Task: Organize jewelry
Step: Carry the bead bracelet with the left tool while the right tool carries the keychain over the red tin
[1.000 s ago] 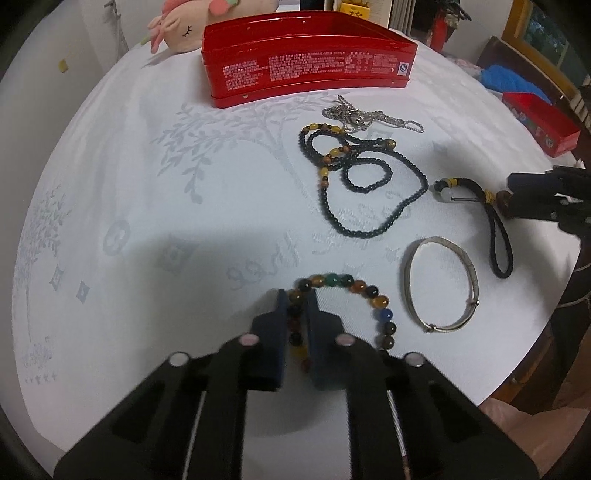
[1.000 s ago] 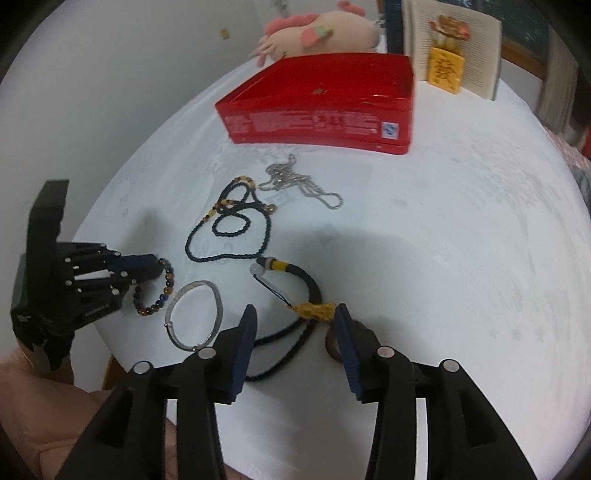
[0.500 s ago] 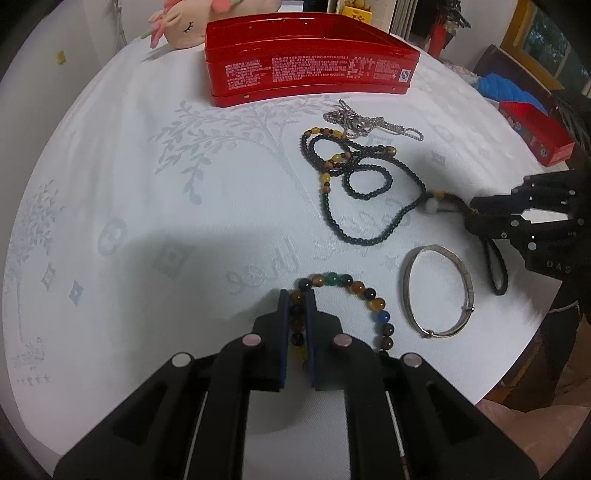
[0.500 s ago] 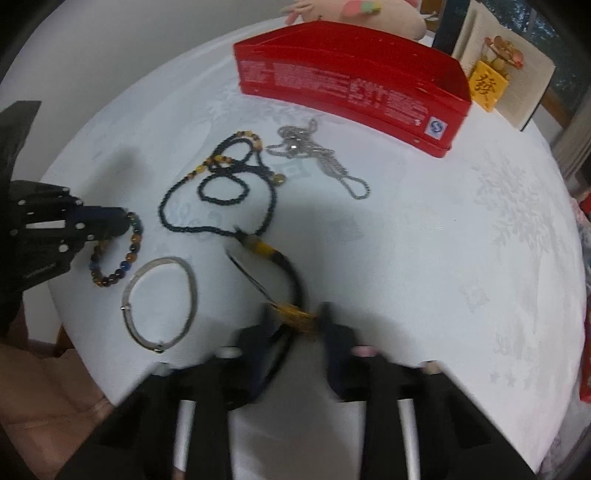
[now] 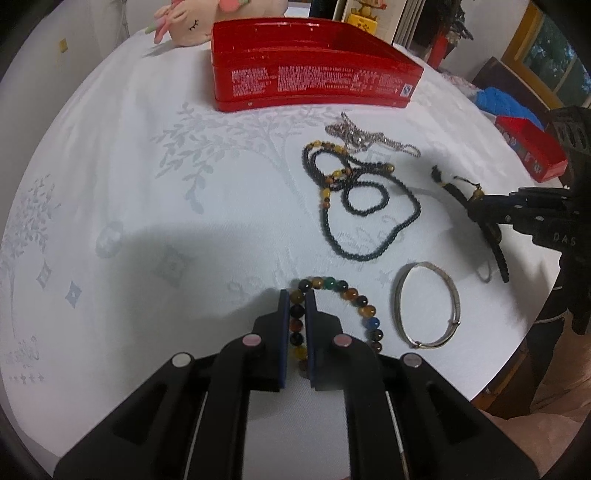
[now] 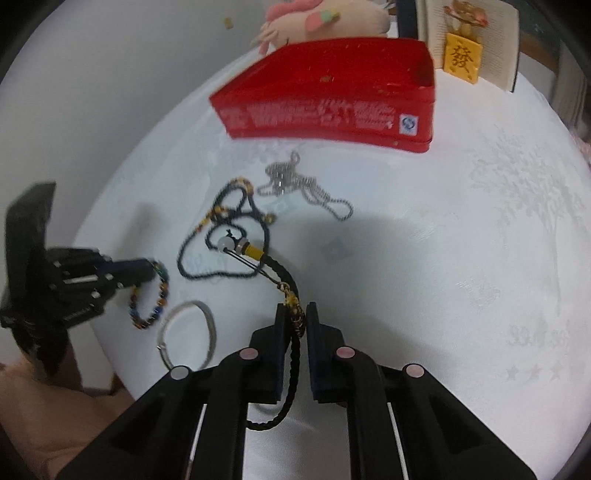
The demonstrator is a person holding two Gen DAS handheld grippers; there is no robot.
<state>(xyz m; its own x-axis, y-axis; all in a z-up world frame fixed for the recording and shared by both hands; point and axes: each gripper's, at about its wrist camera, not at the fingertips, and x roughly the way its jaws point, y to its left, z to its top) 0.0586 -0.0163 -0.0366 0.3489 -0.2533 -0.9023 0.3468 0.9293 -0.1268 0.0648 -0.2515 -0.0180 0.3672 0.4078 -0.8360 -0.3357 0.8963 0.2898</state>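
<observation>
A home: plush toy (image 5: 207,18), books (image 6: 480,37), embroidered tablecloth (image 5: 147,184).

On the table (image 5: 110,184), the tin box (image 5: 314,85) stands at the far side, with a plush toy (image 5: 192,22) behind its left end and a book (image 6: 476,40) behind its right end. Nearer than the box lies the chain necklace (image 5: 369,136), and just before it, touching, the long bead necklace (image 5: 354,206). Nearer again, close to the table edge, the beaded bracelet (image 5: 343,306) lies left of the bangle (image 5: 428,306), apart from it. The left claw (image 5: 297,310) stands over the bracelet's left side. Right of the necklaces, the cord bracelet (image 6: 284,280) runs into the right claw (image 6: 295,317), partly raised off the table.
</observation>
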